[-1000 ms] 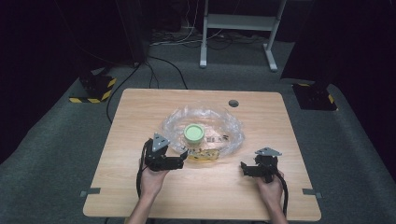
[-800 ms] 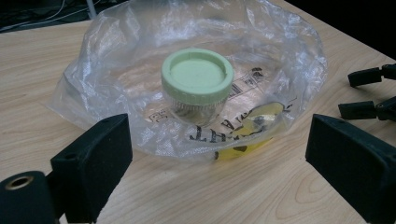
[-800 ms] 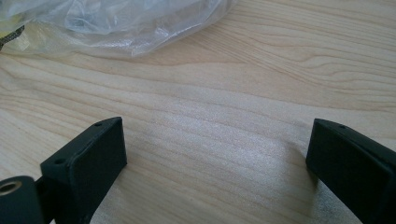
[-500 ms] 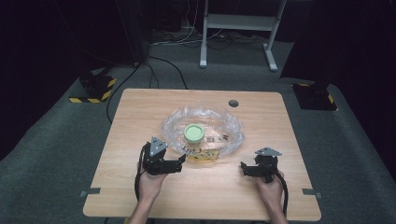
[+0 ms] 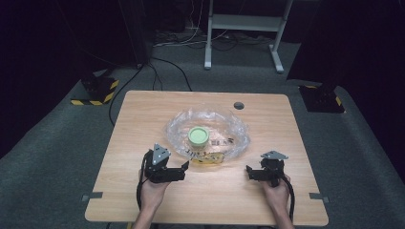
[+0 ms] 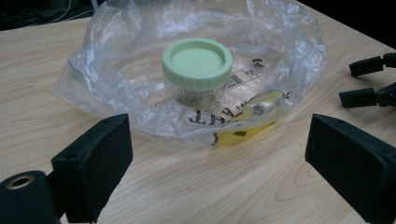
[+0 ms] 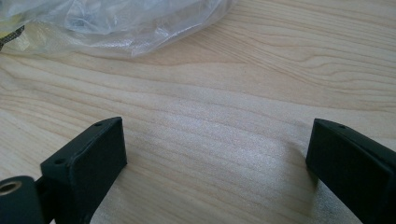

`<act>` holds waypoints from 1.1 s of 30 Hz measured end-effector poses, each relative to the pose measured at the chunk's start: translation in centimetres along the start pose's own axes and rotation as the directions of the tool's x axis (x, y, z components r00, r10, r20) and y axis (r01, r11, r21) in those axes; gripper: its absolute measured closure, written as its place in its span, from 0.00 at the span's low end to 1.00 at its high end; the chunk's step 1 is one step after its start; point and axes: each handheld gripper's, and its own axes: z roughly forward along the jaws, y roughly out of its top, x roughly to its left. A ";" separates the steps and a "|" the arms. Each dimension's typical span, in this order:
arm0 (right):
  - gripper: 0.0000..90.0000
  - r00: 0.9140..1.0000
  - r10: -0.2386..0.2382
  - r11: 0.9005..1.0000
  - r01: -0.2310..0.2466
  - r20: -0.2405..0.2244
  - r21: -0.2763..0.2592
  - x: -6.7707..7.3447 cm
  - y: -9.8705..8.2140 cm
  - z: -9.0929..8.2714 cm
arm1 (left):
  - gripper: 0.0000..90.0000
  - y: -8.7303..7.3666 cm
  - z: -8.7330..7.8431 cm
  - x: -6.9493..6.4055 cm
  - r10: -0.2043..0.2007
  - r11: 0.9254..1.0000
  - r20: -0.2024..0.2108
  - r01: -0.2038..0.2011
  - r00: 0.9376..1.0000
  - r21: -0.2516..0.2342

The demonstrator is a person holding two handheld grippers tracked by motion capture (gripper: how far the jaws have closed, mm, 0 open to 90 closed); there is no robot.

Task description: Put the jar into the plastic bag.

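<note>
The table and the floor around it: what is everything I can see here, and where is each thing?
Table: one, light wood, centre.
Plastic bag: one, clear, crumpled open, mid-table.
Jar: one, clear with green lid, upright inside the bag.
Yellow item: one, inside the bag's near edge; cannot identify it.
Hole: one, dark, table's far edge.
Metal stand: one, grey, floor behind.
Striped blocks: two, black-yellow, floor either side.
Left gripper: black, open, near bag.
Right gripper: black, open, on bare wood.
</note>
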 end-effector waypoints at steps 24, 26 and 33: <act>0.05 1.000 0.000 1.000 0.000 0.000 0.000 0.0 0.0 0.0 | 0.09 -1.5 0.1 0.8 0.007 1.000 -0.029 -0.006 1.000 0.018; 0.05 1.000 0.000 1.000 0.000 0.000 0.000 0.0 0.0 0.0 | 0.09 -1.6 0.2 0.9 0.005 1.000 -0.033 -0.004 0.999 0.020; 0.05 1.000 0.000 1.000 0.000 0.000 0.000 0.0 0.0 0.0 | 0.09 -2.0 0.3 1.3 0.003 1.000 -0.045 -0.002 0.999 0.029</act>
